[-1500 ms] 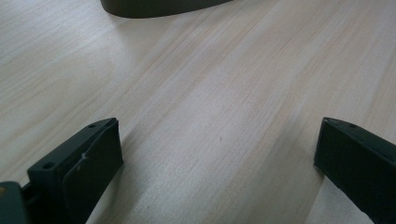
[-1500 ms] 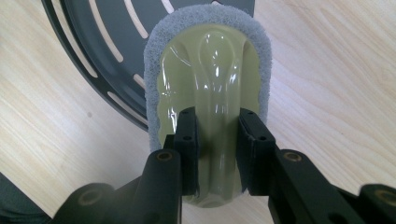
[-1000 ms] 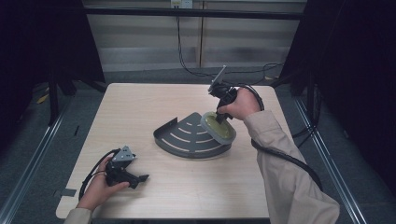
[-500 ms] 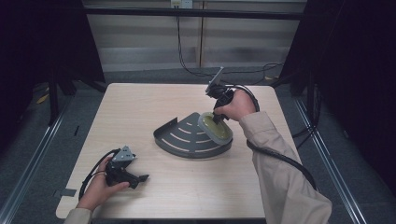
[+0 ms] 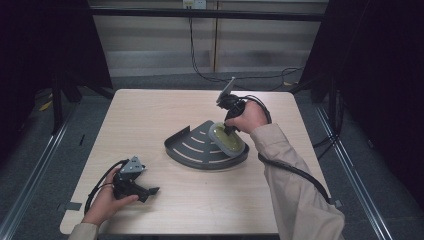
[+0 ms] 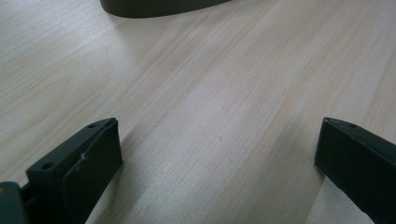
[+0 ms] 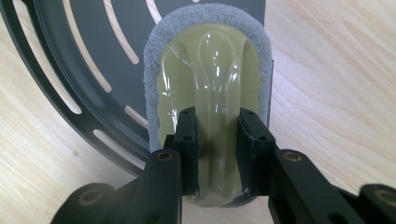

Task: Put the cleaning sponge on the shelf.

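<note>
A dark grey quarter-round slotted tray (image 5: 192,147) lies mid-table. On its right part rests an oval scrub pad (image 5: 227,138) with a grey felt rim and a glossy olive plastic grip (image 7: 210,79). My right gripper (image 7: 217,140) is shut on the raised ridge of that grip, pointing down at the tray (image 7: 84,56). A hand holds this gripper (image 5: 229,122) over the tray's right side. My left gripper (image 5: 150,191) lies low near the table's front left, jaws wide open over bare wood (image 6: 219,135), nothing between them.
The light wooden table (image 5: 150,115) has free room at the back and on the right. A black cable (image 5: 295,172) trails from the right gripper along the sleeve. The tray's dark rim (image 6: 159,7) edges the top of the left gripper view. Dark floor surrounds the table.
The right gripper has shifted slightly with the scrub pad on the tray's right part, ending a little nearer the tray's corner. The left gripper has stayed put.
</note>
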